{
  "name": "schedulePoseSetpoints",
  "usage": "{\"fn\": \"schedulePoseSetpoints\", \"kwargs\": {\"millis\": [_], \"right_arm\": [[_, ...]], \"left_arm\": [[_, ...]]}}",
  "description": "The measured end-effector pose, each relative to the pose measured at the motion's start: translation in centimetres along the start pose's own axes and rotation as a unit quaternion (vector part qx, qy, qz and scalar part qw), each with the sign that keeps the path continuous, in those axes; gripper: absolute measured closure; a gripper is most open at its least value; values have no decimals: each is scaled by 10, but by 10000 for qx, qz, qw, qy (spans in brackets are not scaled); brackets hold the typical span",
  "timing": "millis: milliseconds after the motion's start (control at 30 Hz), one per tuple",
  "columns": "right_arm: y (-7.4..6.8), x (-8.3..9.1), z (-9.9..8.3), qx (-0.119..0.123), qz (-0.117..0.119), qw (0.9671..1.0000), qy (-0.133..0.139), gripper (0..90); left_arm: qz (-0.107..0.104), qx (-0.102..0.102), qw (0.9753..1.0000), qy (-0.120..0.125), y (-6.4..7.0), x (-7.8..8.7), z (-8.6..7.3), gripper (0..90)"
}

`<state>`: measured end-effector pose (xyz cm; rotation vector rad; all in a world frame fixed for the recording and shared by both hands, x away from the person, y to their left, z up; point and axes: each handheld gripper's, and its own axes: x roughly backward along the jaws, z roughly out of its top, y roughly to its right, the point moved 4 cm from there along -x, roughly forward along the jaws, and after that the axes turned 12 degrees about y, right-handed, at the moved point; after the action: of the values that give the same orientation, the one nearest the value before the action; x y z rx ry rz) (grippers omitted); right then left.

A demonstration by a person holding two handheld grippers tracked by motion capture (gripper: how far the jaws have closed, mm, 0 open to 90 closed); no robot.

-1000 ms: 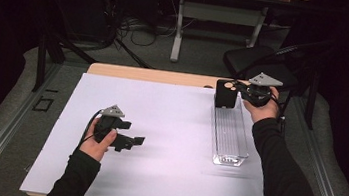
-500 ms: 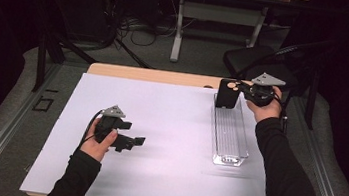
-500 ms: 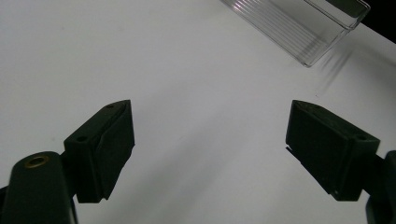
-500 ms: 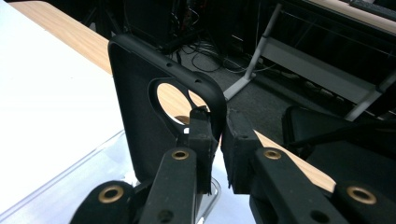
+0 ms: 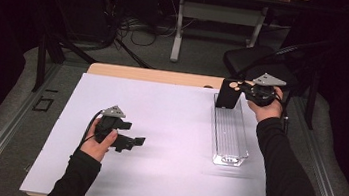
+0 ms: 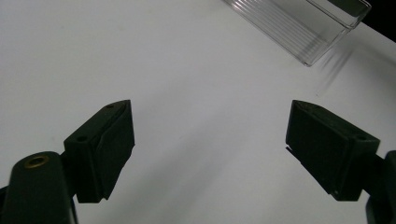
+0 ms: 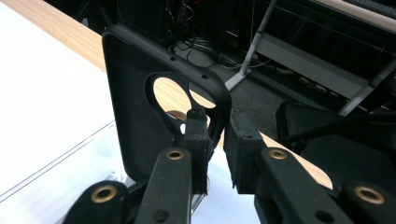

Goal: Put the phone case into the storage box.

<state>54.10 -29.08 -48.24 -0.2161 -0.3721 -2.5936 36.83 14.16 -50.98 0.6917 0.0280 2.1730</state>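
Case (image 5: 227,94), black, stood upright in the tray's (image 5: 231,135) twelve-o'clock end, its cutout rim pinched by the right gripper (image 7: 215,140); probably light, stiff, thin-walled. Left gripper (image 6: 210,144) had its fingers wide above the table (image 5: 174,128).

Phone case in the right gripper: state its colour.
Black phone case, clearest in the right gripper view.

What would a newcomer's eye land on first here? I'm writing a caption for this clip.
Probably the black phone case, held upright by the right gripper at the far end of the clear tray on the table's right. Its camera cutout shows plainly in the right gripper view. Next, the left gripper, jaws wide apart over the bare white sheet, holding nothing.
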Motion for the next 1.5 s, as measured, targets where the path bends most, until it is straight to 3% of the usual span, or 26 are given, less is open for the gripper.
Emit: {"fn": "schedulePoseSetpoints", "kwargs": {"millis": [467, 933, 1367, 1500], "right_arm": [[-1, 0, 1, -175, -65, 9998, -45, 610], [4, -6, -5, -409, -296, 9986, -143, 599], [-1, -8, -6, -416, -217, 9987, -199, 566], [-3, -6, -5, -507, -264, 9981, -238, 515]], "left_arm": [[-3, -1, 10000, -20, 0, -1, -1, 158], [-6, 1, 10000, -47, 0, -1, -1, 158], [-2, -5, 10000, -50, 0, -1, -2, 158], [5, -6, 10000, -50, -1, -1, -2, 158]]}}
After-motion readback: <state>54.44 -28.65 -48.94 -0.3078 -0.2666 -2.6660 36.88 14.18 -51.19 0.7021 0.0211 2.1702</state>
